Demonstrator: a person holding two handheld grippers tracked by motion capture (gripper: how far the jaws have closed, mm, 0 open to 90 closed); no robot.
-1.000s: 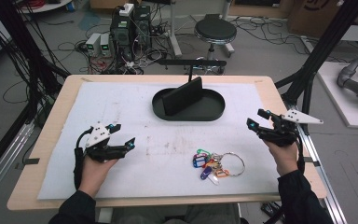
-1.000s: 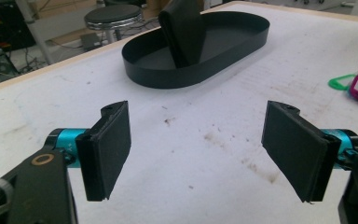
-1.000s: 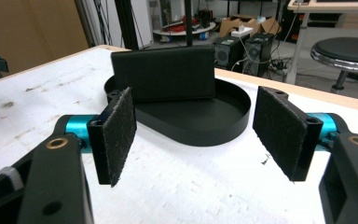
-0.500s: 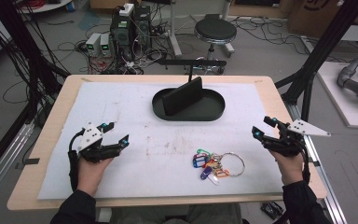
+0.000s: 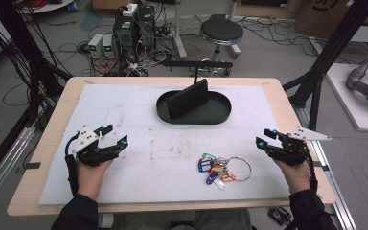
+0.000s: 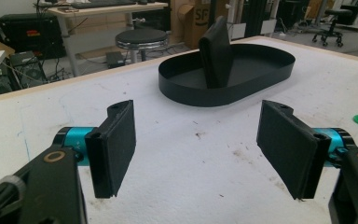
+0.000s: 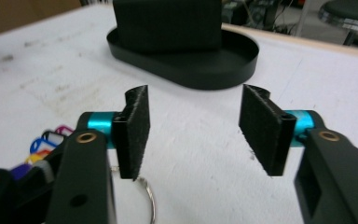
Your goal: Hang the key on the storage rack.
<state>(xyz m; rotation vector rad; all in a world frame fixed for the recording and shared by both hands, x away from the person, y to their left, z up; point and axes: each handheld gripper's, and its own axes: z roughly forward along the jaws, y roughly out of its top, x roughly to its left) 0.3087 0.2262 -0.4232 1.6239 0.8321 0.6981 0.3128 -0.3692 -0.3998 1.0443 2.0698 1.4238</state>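
Note:
A bunch of keys with coloured tags on a metal ring [image 5: 219, 169] lies on the white mat, near the front right. My right gripper [image 5: 264, 137] hovers just right of it, open. Its jaws have just been closing, with nothing between them. In the right gripper view the gripper [image 7: 193, 130] points at the black oval tray [image 7: 191, 77], and the key tags [image 7: 46, 142] lie at its lower left. My left gripper [image 5: 115, 134] is open over the mat's left side. Its jaws have just closed a little, and nothing is between the pads [image 6: 116, 144].
The black oval tray [image 5: 220, 115] sits at the mat's far middle with an upright black block [image 5: 188, 98] in it. A stool [image 5: 220, 32], computers and cables stand on the floor beyond the table. Black frame posts flank both sides.
The right gripper has drifted slightly toward the near edge and its jaws have narrowed. The left gripper has hardly moved, and its jaws are a touch narrower.

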